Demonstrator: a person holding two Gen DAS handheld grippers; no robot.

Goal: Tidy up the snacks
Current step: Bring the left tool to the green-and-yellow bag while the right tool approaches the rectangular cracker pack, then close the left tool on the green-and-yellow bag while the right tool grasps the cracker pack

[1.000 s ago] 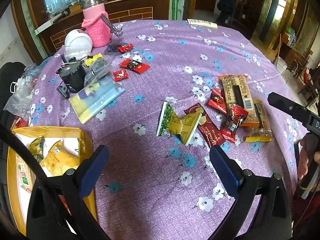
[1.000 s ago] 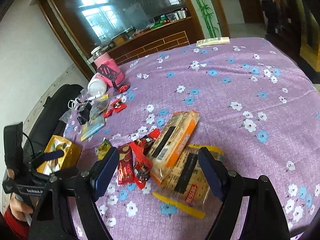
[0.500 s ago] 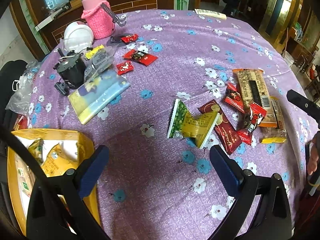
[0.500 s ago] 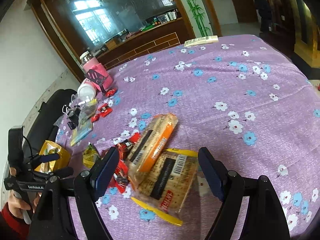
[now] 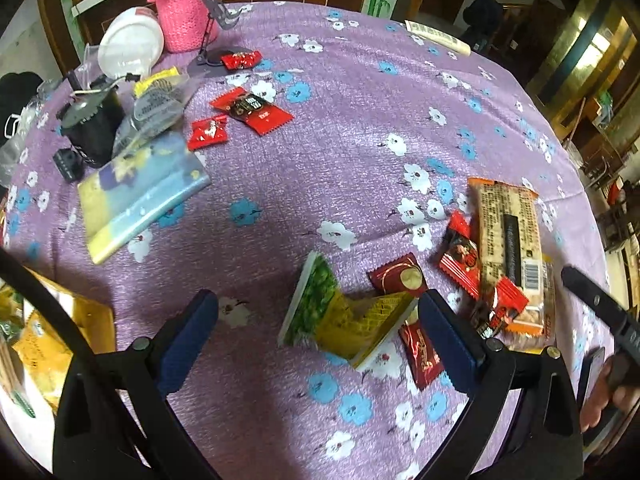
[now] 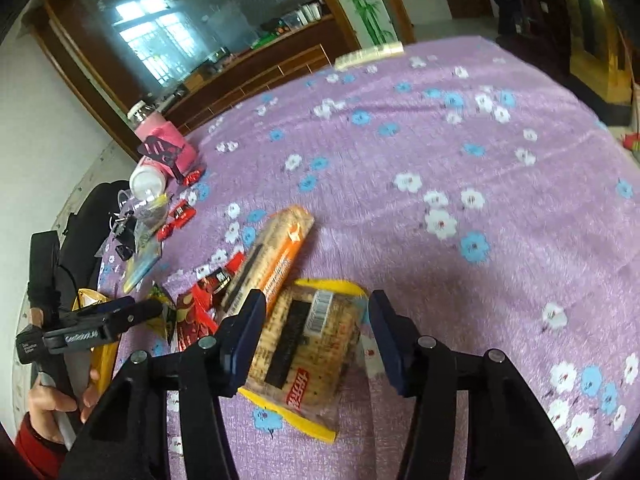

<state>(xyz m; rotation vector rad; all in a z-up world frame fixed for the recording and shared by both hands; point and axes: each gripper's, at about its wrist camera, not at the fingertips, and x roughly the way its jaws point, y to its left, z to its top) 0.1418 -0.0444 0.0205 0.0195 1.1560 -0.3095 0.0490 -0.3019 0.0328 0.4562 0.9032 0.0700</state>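
My left gripper [image 5: 318, 332] is open and empty, its jaws on either side of a green and yellow snack packet [image 5: 340, 316] on the purple flowered tablecloth [image 5: 360, 120]. My right gripper [image 6: 316, 332] is open, its jaws straddling a yellow-edged cracker pack [image 6: 308, 344]. An orange-edged cracker pack [image 6: 272, 252] lies just beyond it, also seen in the left wrist view [image 5: 508, 236]. Small red snack packets [image 5: 460, 260] lie between the two groups. A yellow box [image 5: 36, 344] with snack packets inside sits at the table's left edge.
At the far left stand a pink-sleeved bottle [image 5: 184, 12], a white bowl [image 5: 130, 46], a black cup [image 5: 94, 124], a blue and yellow booklet [image 5: 140, 192] and more red candies [image 5: 248, 110]. A black chair [image 6: 88, 220] stands by the left edge.
Both grippers have moved forward and lower. The left one now brackets the green and yellow packet; the right one has narrowed and now straddles the yellow-edged cracker pack.
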